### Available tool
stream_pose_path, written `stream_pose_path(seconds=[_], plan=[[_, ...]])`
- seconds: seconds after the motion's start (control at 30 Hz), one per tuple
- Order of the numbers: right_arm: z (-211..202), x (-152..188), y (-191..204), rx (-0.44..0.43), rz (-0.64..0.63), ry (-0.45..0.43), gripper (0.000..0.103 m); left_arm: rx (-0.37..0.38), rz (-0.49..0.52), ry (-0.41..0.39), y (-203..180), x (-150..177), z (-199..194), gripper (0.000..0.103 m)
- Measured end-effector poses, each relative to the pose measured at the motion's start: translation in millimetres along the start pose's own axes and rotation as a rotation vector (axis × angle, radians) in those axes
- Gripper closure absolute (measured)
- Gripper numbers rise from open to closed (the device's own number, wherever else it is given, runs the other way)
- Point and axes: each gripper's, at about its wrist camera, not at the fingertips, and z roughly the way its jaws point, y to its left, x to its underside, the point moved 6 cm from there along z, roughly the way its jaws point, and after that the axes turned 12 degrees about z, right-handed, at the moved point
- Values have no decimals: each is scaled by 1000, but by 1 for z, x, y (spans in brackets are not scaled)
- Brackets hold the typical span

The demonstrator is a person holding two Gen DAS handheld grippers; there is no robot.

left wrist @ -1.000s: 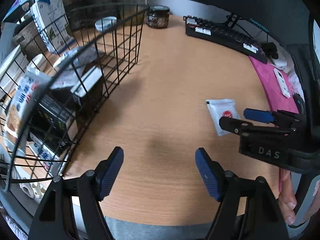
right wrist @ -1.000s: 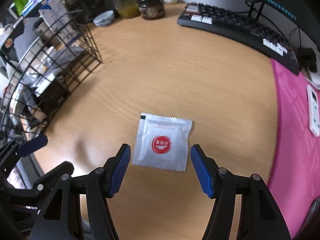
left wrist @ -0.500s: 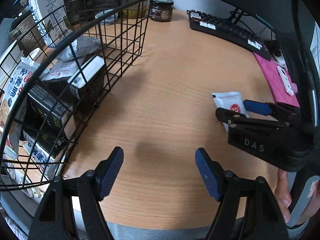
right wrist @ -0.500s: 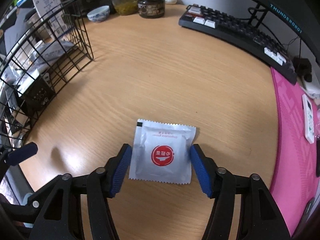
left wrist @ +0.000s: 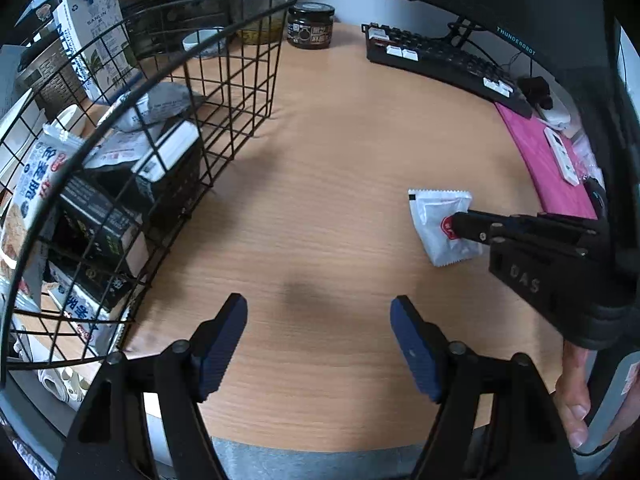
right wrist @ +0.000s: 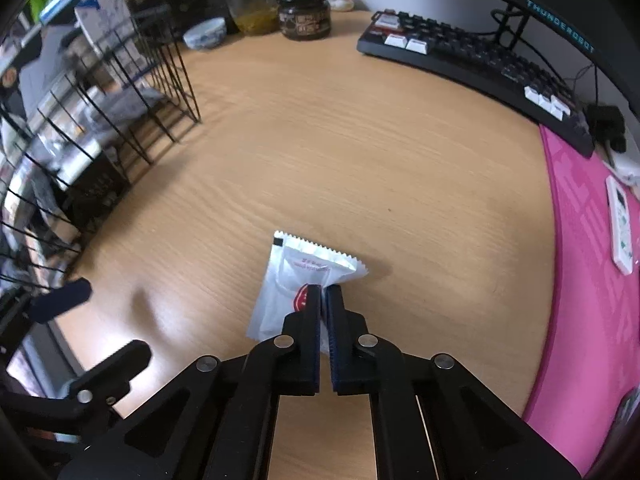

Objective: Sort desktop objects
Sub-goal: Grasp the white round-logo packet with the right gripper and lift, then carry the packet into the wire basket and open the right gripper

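Your right gripper (right wrist: 323, 290) is pinched closed on the white sachet (right wrist: 296, 280), low centre of the right wrist view, bunching it up off the wooden desk (right wrist: 360, 152). Your left gripper (left wrist: 318, 320) stands open over bare desk, with the wire basket (left wrist: 224, 92) at upper left.
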Motion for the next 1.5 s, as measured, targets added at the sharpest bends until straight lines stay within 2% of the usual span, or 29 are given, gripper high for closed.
stream_pose_path(seconds=[0.2, 0.43, 0.57, 0.67, 0.87, 1.07, 1.23, 1.33, 1.43, 1.5], plan=[[-35, -4, 6, -23, -12, -55, 98, 1, -9, -45, 2, -9, -25, 26], [-91, -25, 28, -90, -52, -145, 98, 11, -11, -157, 12, -19, -86, 26], [-118, -44, 65, -136, -118, -181, 98, -36, -76, -217, 46, -16, -122, 26], [-133, -54, 108, -177, -186, -206, 98, -80, -138, -226, 85, -6, -136, 26], [-139, -61, 181, -244, -255, -204, 98, -121, -252, -221, 158, 15, -144, 26], [-118, -59, 233, -239, -305, -168, 98, -108, -305, -201, 193, 26, -130, 26], [-89, -56, 252, -235, -335, -117, 98, -116, -313, -194, 201, 30, -124, 26], [-75, -52, 254, -273, -325, -85, 95, -115, -317, -188, 202, 32, -122, 26], [-73, -50, 251, -266, -315, -91, 88, -127, -314, -190, 202, 32, -122, 26], [-76, -50, 247, -234, -320, -125, 78, -133, -311, -192, 200, 30, -123, 26]])
